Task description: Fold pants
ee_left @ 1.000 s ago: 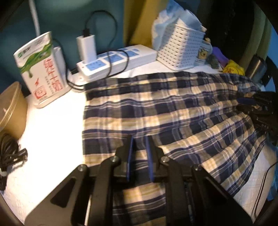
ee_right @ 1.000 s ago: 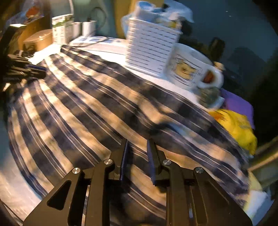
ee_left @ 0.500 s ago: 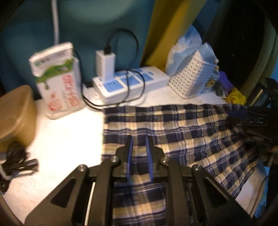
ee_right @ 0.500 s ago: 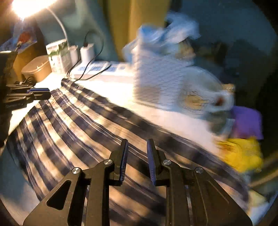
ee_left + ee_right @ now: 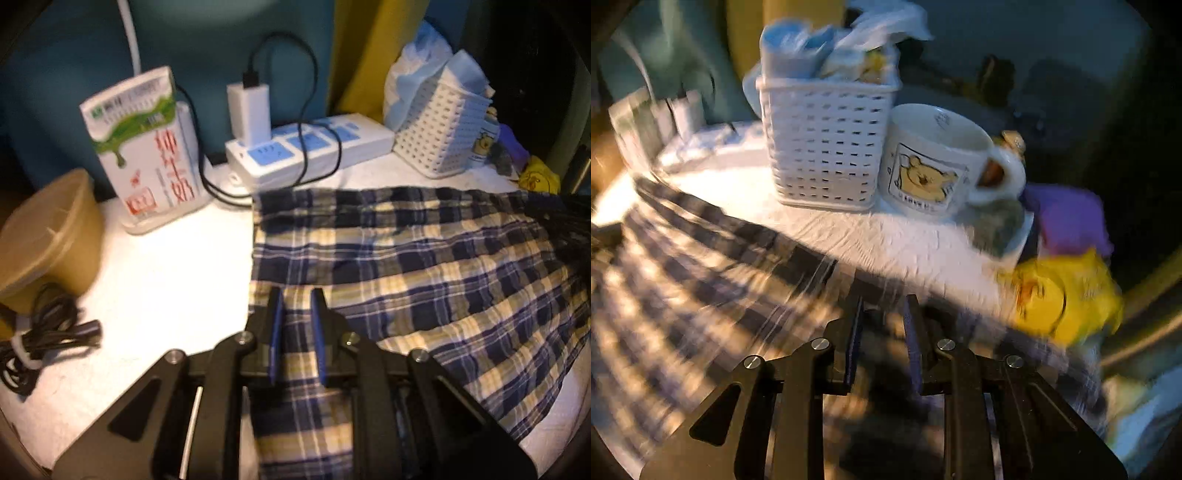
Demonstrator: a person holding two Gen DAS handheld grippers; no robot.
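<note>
The plaid pants (image 5: 424, 266) are lying spread across the white counter (image 5: 155, 266), and the left gripper (image 5: 296, 306) is pinching their near-left edge in a narrow grip. The right gripper (image 5: 882, 310) is gripping the blurred fabric, jaws narrow. Behind, a carton (image 5: 147, 147) with red Chinese characters is standing beside a power strip (image 5: 314, 147), and a basket (image 5: 823, 147) is touching a bear mug (image 5: 931, 166).
</note>
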